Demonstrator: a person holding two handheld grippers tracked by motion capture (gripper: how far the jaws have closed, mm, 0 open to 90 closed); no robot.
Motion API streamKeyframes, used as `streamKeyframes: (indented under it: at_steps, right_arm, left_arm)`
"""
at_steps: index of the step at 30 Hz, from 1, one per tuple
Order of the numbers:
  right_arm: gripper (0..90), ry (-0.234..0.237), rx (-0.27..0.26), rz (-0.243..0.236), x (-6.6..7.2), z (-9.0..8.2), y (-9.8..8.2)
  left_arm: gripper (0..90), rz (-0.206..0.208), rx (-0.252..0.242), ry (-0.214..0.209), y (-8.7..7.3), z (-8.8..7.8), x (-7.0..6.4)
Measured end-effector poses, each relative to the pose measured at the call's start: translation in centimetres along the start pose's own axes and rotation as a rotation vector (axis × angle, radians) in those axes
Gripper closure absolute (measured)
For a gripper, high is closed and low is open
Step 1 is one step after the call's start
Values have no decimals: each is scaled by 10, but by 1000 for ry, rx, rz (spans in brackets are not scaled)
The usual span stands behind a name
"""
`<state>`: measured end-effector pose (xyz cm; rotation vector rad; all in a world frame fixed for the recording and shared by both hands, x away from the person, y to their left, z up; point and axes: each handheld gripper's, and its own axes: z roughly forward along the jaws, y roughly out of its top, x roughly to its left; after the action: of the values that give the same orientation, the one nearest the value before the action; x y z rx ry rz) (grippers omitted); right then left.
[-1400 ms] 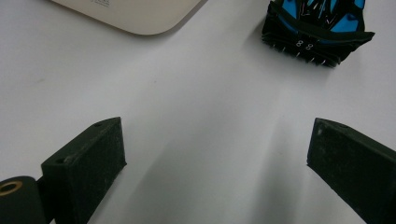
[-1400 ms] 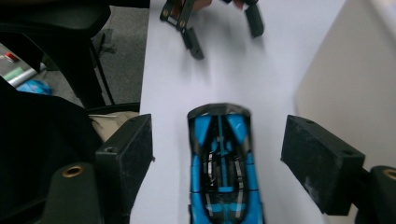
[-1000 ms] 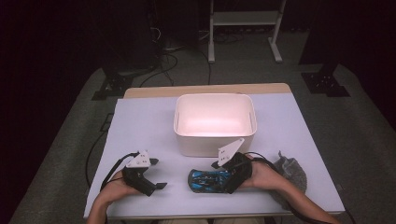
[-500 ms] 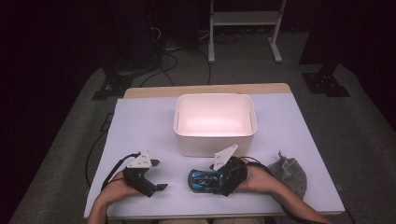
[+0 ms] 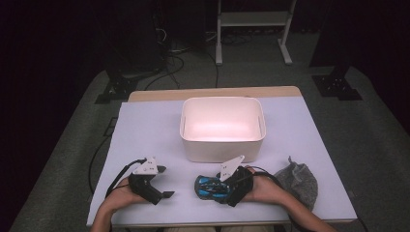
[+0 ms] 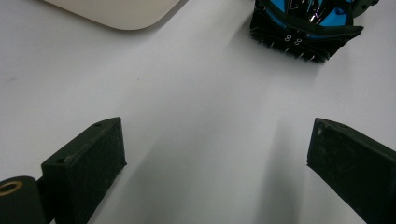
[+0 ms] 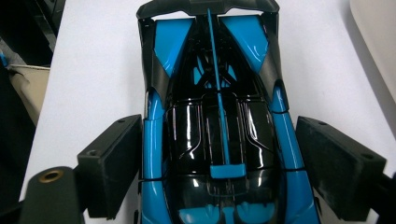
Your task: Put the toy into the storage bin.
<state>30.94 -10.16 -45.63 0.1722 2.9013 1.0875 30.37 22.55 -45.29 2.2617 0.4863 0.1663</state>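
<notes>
From above, my right gripper [image 5: 227,186] covers the rear half of the glossy blue-and-black toy car [image 5: 209,186], so I cannot tell there whether my pads touch its sides. In my right gripper view the car's nose runs off the bottom edge, and the left pad sits so close to the blue flank that contact is unclear; the right pad stands apart. My left gripper view cuts the car [image 6: 308,25] at the top edge, leaving just its finned black end, and crops the white plastic bin [image 6: 116,11] to one rounded corner. My right hand [image 5: 270,189] hides part of the grey cloth pouch [image 5: 299,181].
</notes>
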Motion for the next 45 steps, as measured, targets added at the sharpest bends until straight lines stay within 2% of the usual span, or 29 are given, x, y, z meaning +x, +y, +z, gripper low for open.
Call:
streamKeyframes:
  at_steps: [16, 22, 23, 32, 45]
  right_arm:
    - [158, -1, 3, 1, 0, 0, 1]
    - [209, -7, 24, 5, 0, -1, 3]
    - [230, -2, 24, -9, 1, -1, 4]
    - [249, 6, 31, -10, 1, -2, 5]
    - [251, 12, 2, 6, -1, -3, 2]
  left_arm:
    - [36, -2, -2, 8, -2, 0, 2]
    - [35, -5, 0, 3, -2, 1, 1]
    - [35, -5, 1, 2, -2, 0, 1]
    - [36, -3, 0, -4, -3, 0, 1]
    - [35, -5, -6, -6, -3, -1, 2]
